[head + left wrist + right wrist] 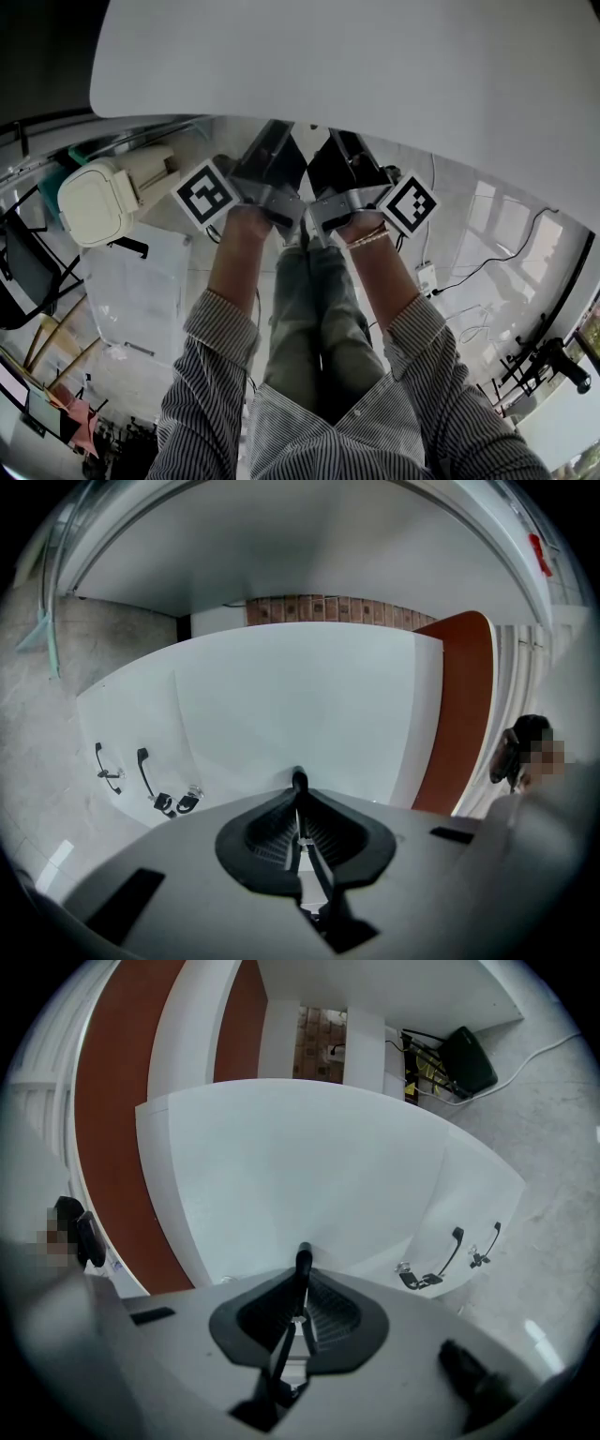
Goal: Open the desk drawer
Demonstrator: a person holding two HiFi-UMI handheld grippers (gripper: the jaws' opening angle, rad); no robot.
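The white desk top fills the top of the head view. Both grippers reach level under its front edge, side by side, rolled onto their sides. My left gripper has its black ribbed pads pressed together at the near edge of a white drawer panel, with only a thin pale strip between them. My right gripper stands the same way against that panel. In the head view the left gripper and right gripper have their tips hidden beneath the desk.
Two black handles with small keys sit on a narrower white face beside the floor. A red-brown panel stands beyond. A black bag and cables lie on the tiled floor, and a cream plastic object sits at the left.
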